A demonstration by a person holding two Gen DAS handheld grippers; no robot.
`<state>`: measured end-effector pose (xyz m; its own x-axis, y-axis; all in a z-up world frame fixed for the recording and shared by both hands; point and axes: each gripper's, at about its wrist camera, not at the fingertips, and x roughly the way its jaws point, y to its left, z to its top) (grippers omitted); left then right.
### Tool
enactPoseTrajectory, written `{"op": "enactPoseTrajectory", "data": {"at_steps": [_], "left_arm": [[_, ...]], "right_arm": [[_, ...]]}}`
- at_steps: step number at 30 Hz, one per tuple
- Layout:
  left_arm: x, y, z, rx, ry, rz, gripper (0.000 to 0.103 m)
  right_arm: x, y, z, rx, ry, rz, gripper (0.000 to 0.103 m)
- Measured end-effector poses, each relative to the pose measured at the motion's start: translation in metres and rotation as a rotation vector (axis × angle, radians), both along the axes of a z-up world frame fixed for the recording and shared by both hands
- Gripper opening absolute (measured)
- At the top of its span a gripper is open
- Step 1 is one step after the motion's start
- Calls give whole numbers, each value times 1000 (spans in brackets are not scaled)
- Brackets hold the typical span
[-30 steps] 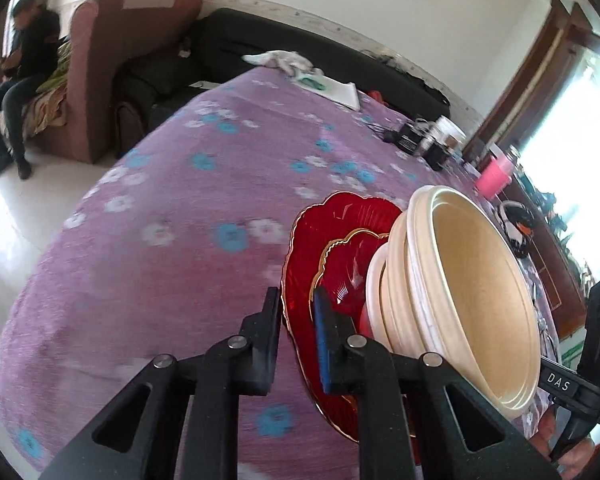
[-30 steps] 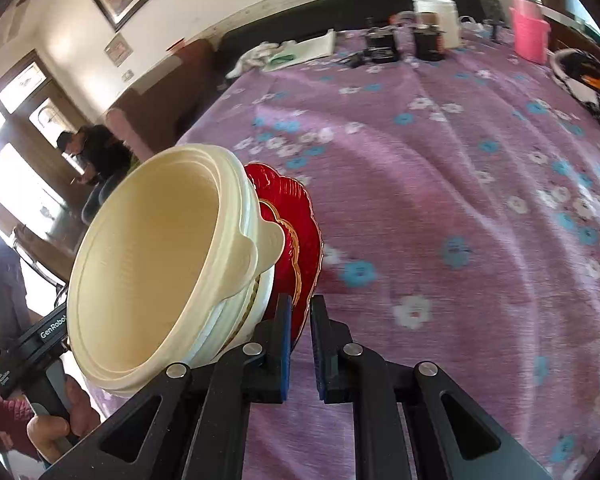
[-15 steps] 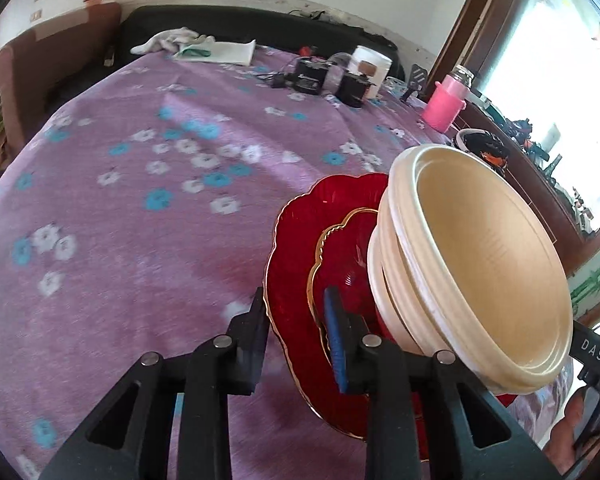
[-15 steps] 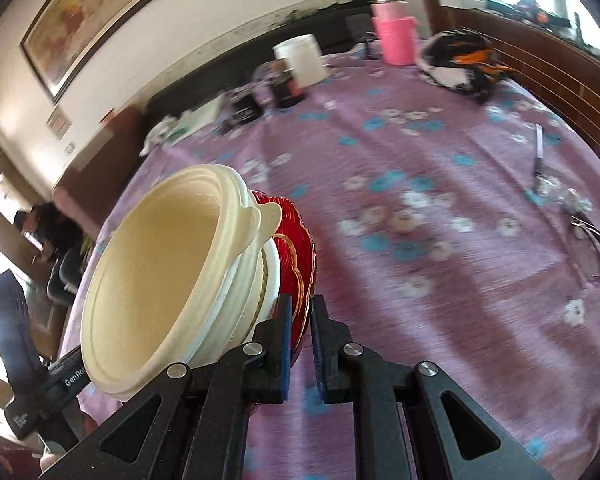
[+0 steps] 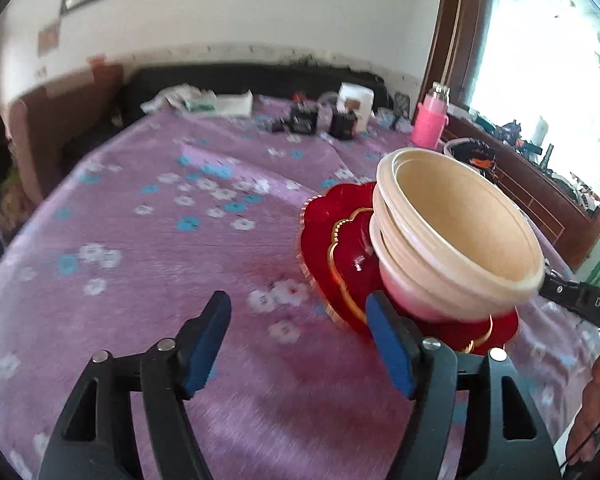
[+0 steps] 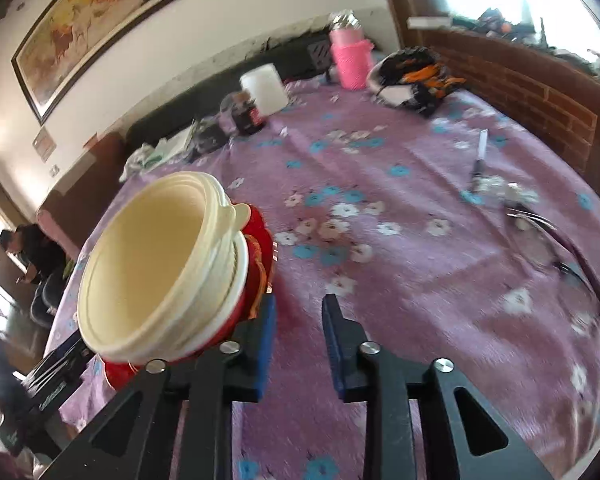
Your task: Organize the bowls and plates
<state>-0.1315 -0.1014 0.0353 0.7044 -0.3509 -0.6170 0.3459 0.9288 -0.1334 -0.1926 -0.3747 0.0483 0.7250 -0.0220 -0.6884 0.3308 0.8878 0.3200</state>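
Observation:
A stack of cream bowls [image 5: 456, 236] sits on red gold-rimmed plates [image 5: 336, 240] on the purple flowered tablecloth [image 5: 160, 240]. My left gripper [image 5: 298, 340] is open, its right finger beside the plates' near edge, holding nothing. In the right wrist view the same bowls [image 6: 152, 264] and red plates [image 6: 260, 256] lie at the left. My right gripper [image 6: 298, 336] is open and empty, its left finger close to the plates' rim.
At the table's far end stand a pink bottle [image 5: 430, 124], a white jar [image 5: 354, 106], dark jars [image 5: 304, 120] and papers [image 5: 216, 102]. A helmet [image 6: 412, 76], a pen [image 6: 478, 160] and glasses [image 6: 560, 248] lie at the right. A person [image 6: 28, 252] sits beyond the table.
Both grippers have opened and let go of the red plates. The stack now rests on the tablecloth, and both cameras have swung toward the table's far end.

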Motion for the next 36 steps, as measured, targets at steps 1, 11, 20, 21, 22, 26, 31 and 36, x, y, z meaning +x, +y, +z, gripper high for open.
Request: {"op": "enactPoseTrajectory", "data": {"at_steps": [1, 11, 20, 21, 22, 26, 31, 36], "left_arm": [[-10, 4, 2, -7, -38, 8, 79], [-48, -18, 14, 154, -292, 49, 103], [-47, -20, 12, 198, -271, 79, 103], [-48, -20, 10, 200, -263, 83, 103], [-46, -20, 9, 203, -250, 85, 103], [-44, -18, 8, 202, -235, 87, 103], [-46, -21, 7, 211, -241, 79, 103], [-47, -23, 6, 214, -246, 73, 103]], "right_arm": [[-10, 6, 0, -46, -22, -36, 35], [-34, 66, -7, -333, -149, -108, 79], [-41, 51, -7, -234, -200, -129, 85], [-40, 52, -7, -238, -196, -126, 85], [-40, 53, -7, -243, -196, -126, 85], [-40, 54, -7, -241, -197, -122, 86], [-41, 56, -7, -250, -201, -113, 87], [-40, 57, -7, -253, -200, -106, 89]]}}
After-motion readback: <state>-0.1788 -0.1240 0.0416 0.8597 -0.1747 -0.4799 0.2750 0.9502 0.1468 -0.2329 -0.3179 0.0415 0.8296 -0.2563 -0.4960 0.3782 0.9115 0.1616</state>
